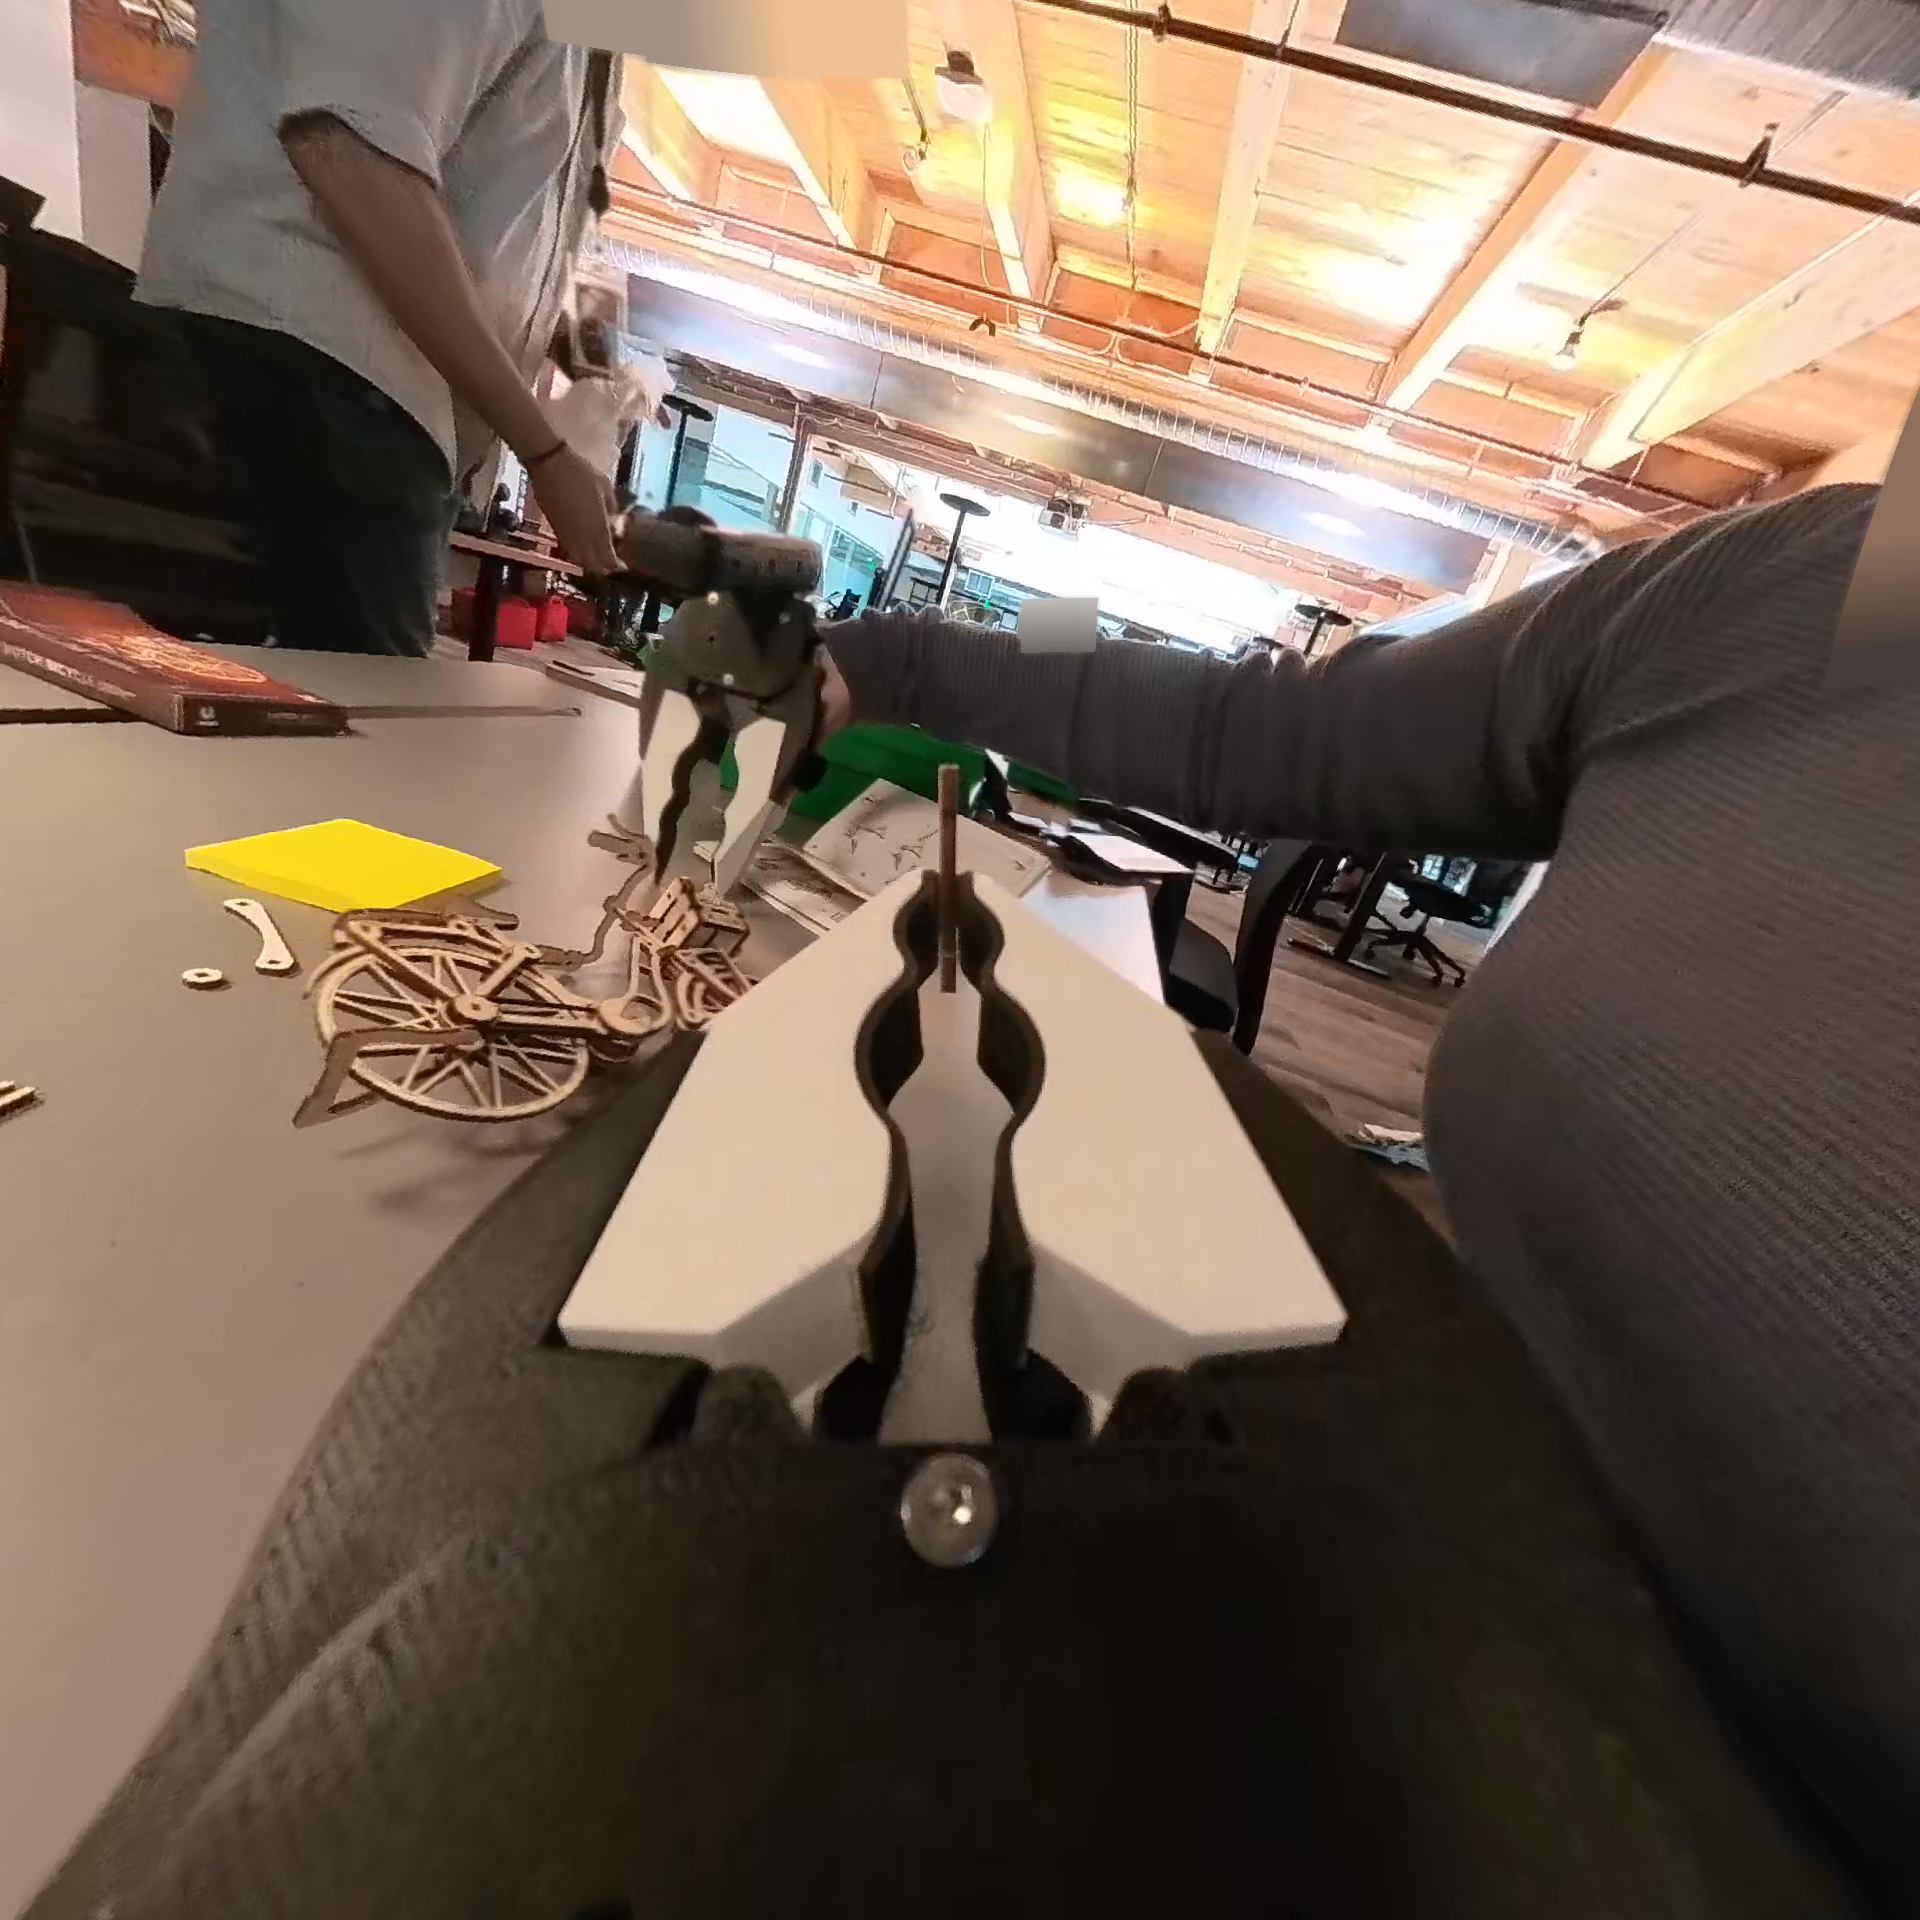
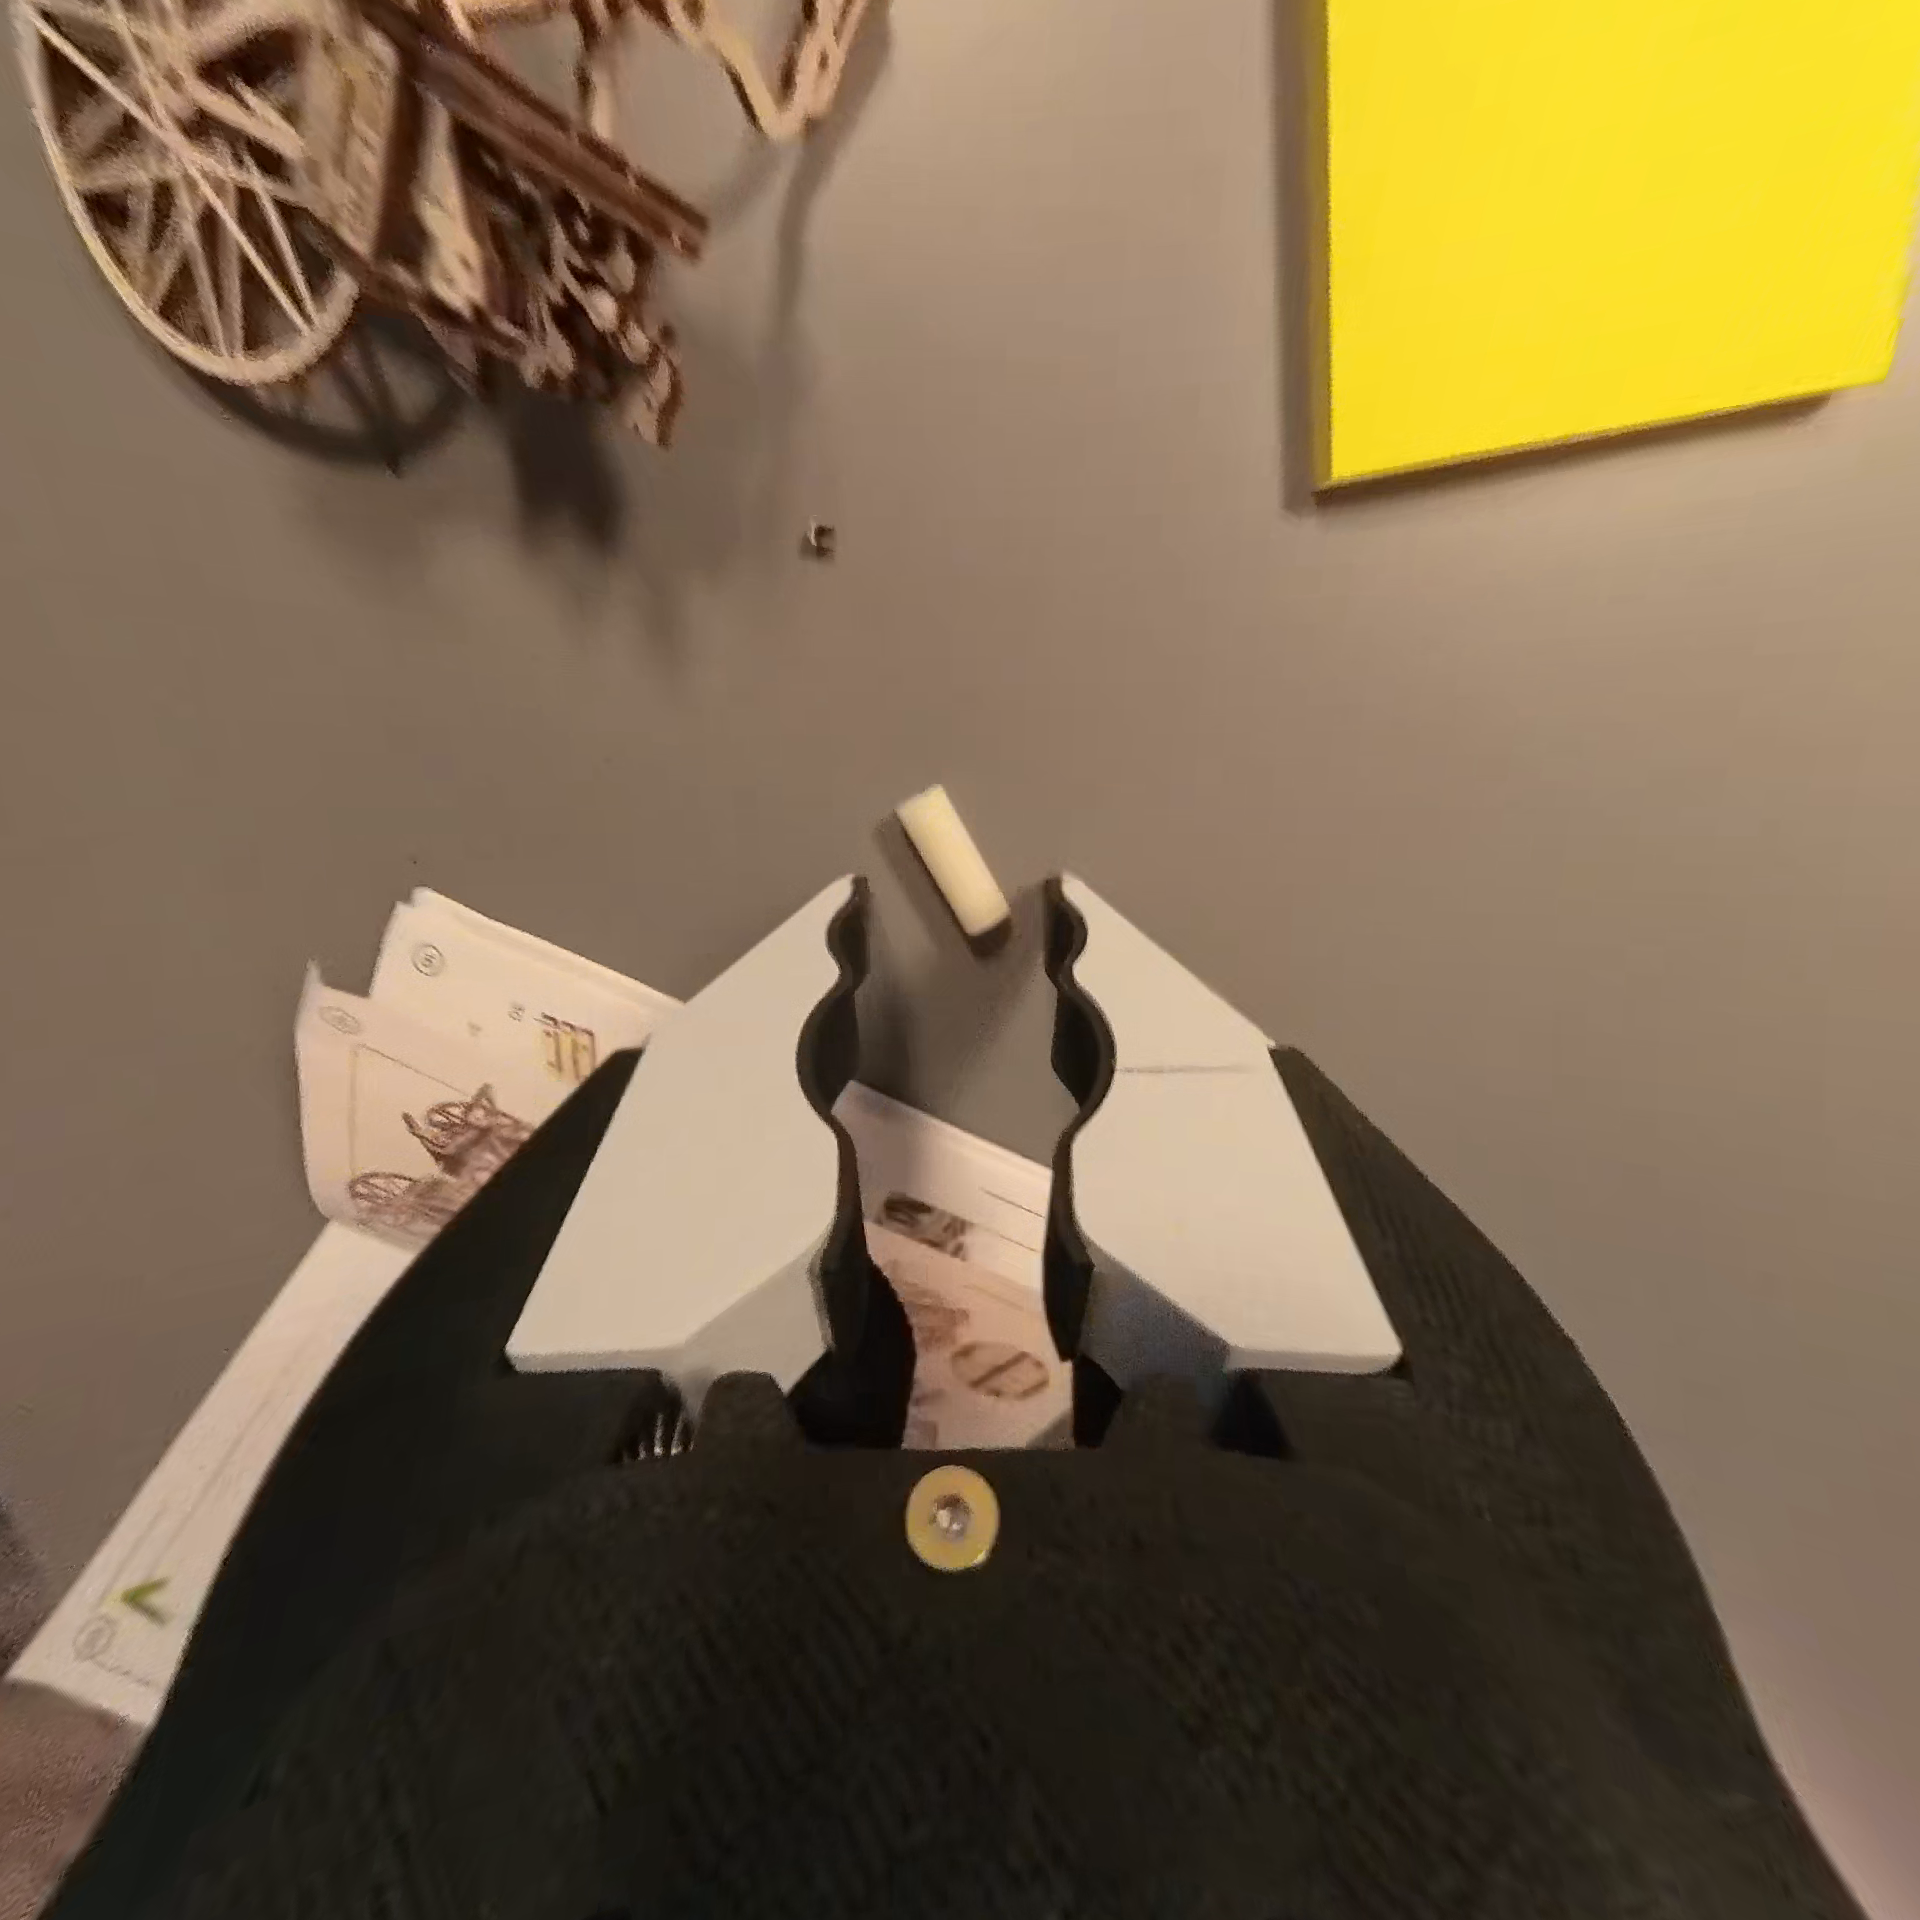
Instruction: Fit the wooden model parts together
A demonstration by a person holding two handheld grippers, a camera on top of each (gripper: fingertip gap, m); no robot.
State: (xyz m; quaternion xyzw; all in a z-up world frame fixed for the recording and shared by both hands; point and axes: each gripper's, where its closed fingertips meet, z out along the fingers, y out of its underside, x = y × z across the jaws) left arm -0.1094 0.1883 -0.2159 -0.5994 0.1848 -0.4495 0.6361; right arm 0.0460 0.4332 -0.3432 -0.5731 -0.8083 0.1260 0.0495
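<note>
Wooden stick [image 1: 948, 883] sits pinched upright in the left gripper [image 1: 948, 940] jaws, the right gripper [image 2: 956, 914] hangs open over a small white peg [image 2: 951, 876], and the mostly built bicycle [image 1: 488, 1003] lies on the desk [image 1: 208, 1299] awaiting loose parts.

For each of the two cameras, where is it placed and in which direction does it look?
Left wrist view: on the left tool, low over the grey table, looking level across it; the tool pinches a thin wooden stick; a grey sleeve shows.
Right wrist view: on the right tool, looking steeply down at the table; tool open near a small white peg.
Shared: wooden bicycle model, yellow note pad, instruction booklet.
</note>
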